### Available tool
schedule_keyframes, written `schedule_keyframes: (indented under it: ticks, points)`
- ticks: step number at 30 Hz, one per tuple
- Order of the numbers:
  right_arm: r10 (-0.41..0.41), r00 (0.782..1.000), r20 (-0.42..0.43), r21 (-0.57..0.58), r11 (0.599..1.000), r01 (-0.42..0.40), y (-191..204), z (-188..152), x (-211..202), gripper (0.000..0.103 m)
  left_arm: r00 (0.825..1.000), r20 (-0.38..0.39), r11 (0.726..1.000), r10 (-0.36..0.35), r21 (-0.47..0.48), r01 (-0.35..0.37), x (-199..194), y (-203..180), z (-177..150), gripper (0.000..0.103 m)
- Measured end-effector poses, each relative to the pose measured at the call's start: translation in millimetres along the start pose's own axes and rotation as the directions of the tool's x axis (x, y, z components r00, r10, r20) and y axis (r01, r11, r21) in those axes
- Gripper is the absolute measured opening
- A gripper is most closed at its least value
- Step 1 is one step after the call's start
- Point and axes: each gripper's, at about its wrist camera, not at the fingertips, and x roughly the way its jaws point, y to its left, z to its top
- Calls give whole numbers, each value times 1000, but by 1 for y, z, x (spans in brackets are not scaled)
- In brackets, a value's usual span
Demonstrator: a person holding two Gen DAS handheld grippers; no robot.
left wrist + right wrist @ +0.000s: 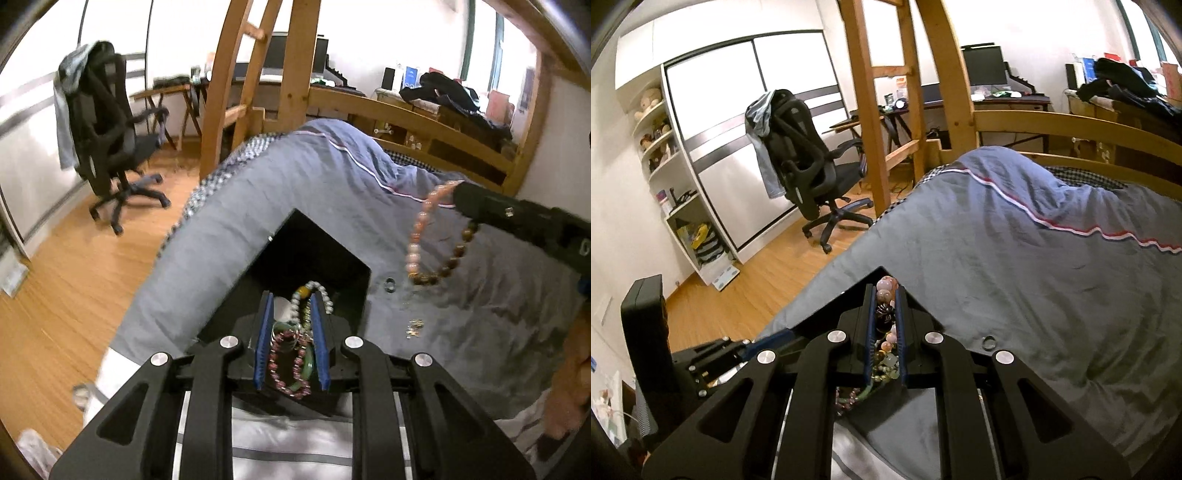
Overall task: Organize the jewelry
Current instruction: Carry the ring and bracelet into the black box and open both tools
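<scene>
A black jewelry box (314, 258) lies open on the grey bedspread (314, 177). Inside it lie a pale bead strand (321, 291), a dark pink bead bracelet (286, 365) and a green bangle (308, 365). My left gripper (291, 310) hovers over the box, its blue pads (266, 343) apart with nothing pinched. My right gripper (885, 295) is shut on a pink and brown bead bracelet (436, 240), which hangs above the bedspread right of the box; its beads (886, 286) show between the pads. A small ring (389, 284) and a gold chain (414, 328) lie on the bedspread.
A wooden bunk frame and ladder (255, 85) stand behind the bed. A black office chair (110, 140) stands on the wood floor at left. A desk with a monitor (982, 70) is at the back. White shelves (665, 147) line the left wall.
</scene>
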Motion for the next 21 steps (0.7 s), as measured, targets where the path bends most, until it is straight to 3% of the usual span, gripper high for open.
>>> schedule_keyframes:
  ticks: [12, 13, 15, 16, 17, 18, 20, 21]
  points:
    - [5, 996, -86, -19, 1000, -7, 16, -6, 46, 12, 999, -31, 999, 10, -40, -11, 9, 11, -1, 20]
    - [8, 995, -100, -16, 1000, -10, 16, -7, 49, 12, 1000, -27, 999, 15, -42, -16, 9, 12, -1, 24]
    - [10, 993, -116, -13, 1000, -12, 15, -7, 52, 15, 1000, -13, 999, 26, -46, -26, 6, 12, -2, 44]
    - [10, 993, -118, -8, 1000, -11, 14, -8, 52, 19, 999, 5, 998, 32, -47, -32, 3, 12, -2, 57]
    - [5, 994, -111, -4, 1000, -6, 12, -7, 50, 35, 999, 19, 998, 40, -48, -39, 1, 12, -2, 72]
    - [1, 995, -96, 2, 1000, 0, 10, -6, 46, 58, 998, 34, 997, 47, -54, -45, -2, 12, -2, 78]
    - [-4, 999, -47, 26, 1000, 5, 4, -2, 34, 75, 997, 61, 997, 37, -66, -33, -5, 12, -2, 83]
    - [-17, 999, -38, 28, 999, 18, 1, 0, 31, 78, 998, 61, 998, 25, -67, -20, -5, 11, -2, 83]
